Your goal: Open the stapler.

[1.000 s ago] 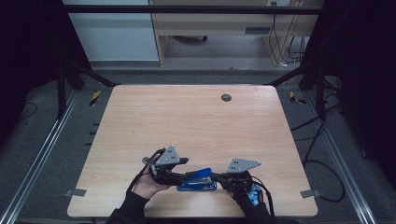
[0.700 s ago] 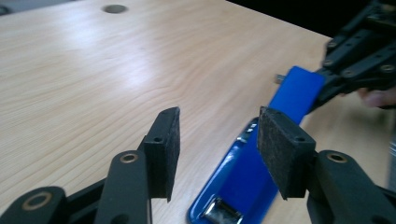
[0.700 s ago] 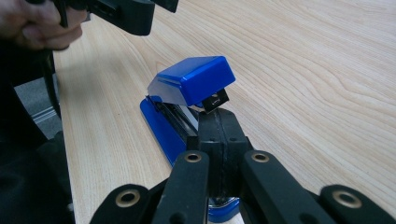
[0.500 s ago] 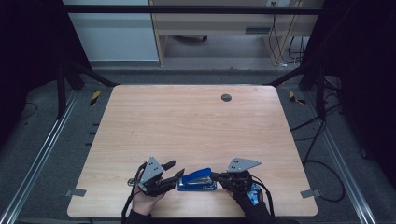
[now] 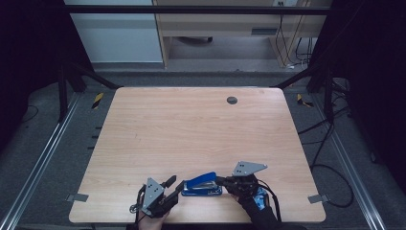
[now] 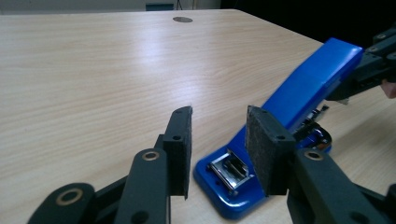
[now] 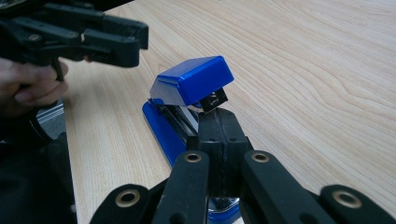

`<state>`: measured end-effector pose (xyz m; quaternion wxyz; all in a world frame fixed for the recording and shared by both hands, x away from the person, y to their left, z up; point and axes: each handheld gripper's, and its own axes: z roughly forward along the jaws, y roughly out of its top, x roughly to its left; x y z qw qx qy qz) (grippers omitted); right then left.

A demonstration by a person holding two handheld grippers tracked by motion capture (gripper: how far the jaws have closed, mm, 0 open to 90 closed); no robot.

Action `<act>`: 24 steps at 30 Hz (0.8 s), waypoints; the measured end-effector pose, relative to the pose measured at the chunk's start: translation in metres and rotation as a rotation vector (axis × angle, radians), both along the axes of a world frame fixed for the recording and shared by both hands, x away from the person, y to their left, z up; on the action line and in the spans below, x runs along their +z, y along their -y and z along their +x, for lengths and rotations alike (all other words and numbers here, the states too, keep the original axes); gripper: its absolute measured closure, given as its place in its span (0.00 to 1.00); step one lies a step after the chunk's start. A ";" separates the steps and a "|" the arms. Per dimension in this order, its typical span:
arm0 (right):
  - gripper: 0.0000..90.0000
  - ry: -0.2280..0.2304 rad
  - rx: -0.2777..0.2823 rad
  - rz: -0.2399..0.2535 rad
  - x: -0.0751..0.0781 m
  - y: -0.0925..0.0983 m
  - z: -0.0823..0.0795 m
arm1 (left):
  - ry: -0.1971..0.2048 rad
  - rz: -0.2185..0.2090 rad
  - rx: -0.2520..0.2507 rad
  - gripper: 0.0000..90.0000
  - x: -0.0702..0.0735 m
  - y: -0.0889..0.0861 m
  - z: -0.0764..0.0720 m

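A blue stapler (image 5: 203, 184) lies near the table's front edge with its top arm (image 6: 299, 98) tilted up off the base. My left gripper (image 5: 174, 184) sits low at its left end, open. Its jaws have just been closing, and the stapler's metal-plated front end (image 6: 229, 170) lies just beyond the pads (image 6: 180, 140), untouched. My right gripper (image 5: 219, 181) is shut, its tips (image 7: 219, 116) at the stapler's right end under the raised blue top (image 7: 191, 79). Whether they pinch a part I cannot tell. In the right gripper view the left gripper (image 7: 135, 46) hovers beyond the stapler.
The wooden table (image 5: 191, 129) stretches away from the stapler, with a dark round grommet (image 5: 231, 100) near its far edge. The front edge runs right under both hands. Metal rails (image 5: 43, 158) and cables (image 5: 330, 139) flank the table on the floor.
My left gripper has dropped and drawn back to the left toward the front edge, with its jaws narrower. The stapler and the right gripper have stayed put.
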<state>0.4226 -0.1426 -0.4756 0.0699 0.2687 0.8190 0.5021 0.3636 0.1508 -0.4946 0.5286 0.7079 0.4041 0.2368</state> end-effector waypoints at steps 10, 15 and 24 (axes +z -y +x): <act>1.00 0.001 0.004 0.007 0.000 0.000 0.000 | -0.002 0.000 -0.027 0.79 -0.010 0.022 -0.016; 1.00 0.004 -0.001 0.014 0.001 0.001 0.000 | -0.017 0.004 -0.056 0.82 -0.014 0.037 -0.018; 1.00 0.001 0.004 0.016 0.001 0.001 0.000 | -0.032 0.001 -0.099 0.87 -0.018 0.059 -0.019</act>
